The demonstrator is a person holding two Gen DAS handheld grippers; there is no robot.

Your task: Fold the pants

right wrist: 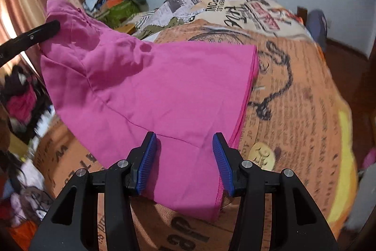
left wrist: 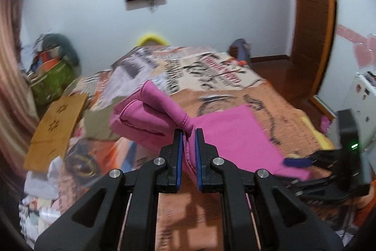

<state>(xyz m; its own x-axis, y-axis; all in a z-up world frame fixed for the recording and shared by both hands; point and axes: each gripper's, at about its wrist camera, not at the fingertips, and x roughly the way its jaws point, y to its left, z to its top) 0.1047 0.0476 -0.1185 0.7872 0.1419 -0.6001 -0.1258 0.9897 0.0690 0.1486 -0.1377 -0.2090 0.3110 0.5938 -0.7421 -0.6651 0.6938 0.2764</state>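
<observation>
Left wrist view: I read the left gripper (left wrist: 188,133) clamped narrow on a bunched edge of the pink pants (left wrist: 225,135), which lift off the printed bedspread (left wrist: 277,105) toward 10 o'clock. Right wrist view: I read the right gripper (right wrist: 185,140) spread wide, its blue pads (right wrist: 148,164) straddling pants fabric lying flat; the raised end sits at 10 o'clock.

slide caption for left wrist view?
Left gripper pinching pink pants above the printed bedspread.

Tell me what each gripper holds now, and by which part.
Left gripper pinches a bunched edge of the pink cloth pants. Right gripper is open and holds nothing.
</observation>
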